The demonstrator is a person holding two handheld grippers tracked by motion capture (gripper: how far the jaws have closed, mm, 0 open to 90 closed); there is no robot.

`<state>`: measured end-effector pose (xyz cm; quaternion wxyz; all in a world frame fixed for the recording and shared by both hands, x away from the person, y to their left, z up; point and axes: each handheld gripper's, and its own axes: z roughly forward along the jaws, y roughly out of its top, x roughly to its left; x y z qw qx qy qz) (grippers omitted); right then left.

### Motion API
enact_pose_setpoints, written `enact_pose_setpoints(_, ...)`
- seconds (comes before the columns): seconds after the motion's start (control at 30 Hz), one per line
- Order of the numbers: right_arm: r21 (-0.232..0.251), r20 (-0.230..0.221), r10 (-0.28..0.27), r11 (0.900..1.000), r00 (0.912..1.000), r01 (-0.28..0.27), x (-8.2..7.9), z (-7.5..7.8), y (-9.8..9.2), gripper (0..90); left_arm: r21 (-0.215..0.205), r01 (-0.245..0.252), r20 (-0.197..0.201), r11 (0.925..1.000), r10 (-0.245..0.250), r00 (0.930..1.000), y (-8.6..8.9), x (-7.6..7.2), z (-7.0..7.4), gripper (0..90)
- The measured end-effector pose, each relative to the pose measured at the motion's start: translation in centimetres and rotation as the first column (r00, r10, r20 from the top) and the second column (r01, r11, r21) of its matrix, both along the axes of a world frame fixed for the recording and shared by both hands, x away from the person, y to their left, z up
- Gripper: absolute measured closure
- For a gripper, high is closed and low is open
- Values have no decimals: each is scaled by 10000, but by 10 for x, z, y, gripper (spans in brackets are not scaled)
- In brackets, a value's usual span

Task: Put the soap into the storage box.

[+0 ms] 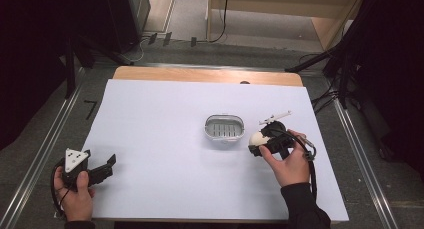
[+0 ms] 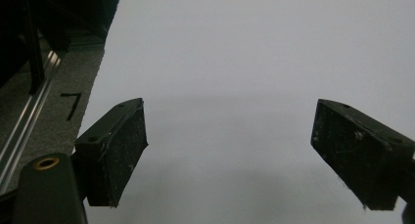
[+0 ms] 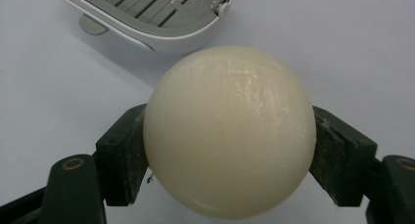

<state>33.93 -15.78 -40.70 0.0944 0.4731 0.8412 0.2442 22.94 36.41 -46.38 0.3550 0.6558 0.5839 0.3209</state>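
Right gripper [image 3: 230, 150] clamps smooth, glossy cream soap [image 3: 229, 131].

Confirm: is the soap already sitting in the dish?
No, the round soap is clamped in the right gripper, short of the empty soap dish.

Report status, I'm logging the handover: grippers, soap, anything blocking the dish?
Right gripper shut on round cream soap bar, beside soap dish. Left gripper open, empty, over white table sheet. Dish tray bare, nothing in the way.
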Motion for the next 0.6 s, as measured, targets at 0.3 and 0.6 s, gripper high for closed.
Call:
enact_pose_setpoints(0.3, 6, 11, 194, 9998, 9998, -194, 6, 8, 12, 254, 19, 6, 2, 10000, -6, 10000, 0, 0, 0, 144)
enact_pose_setpoints(0.6, -17, 103, 419, 9991, 9991, -418, 11, 14, 23, 255, 18, 9, -6, 10000, -9, 10000, 0, 0, 0, 144)
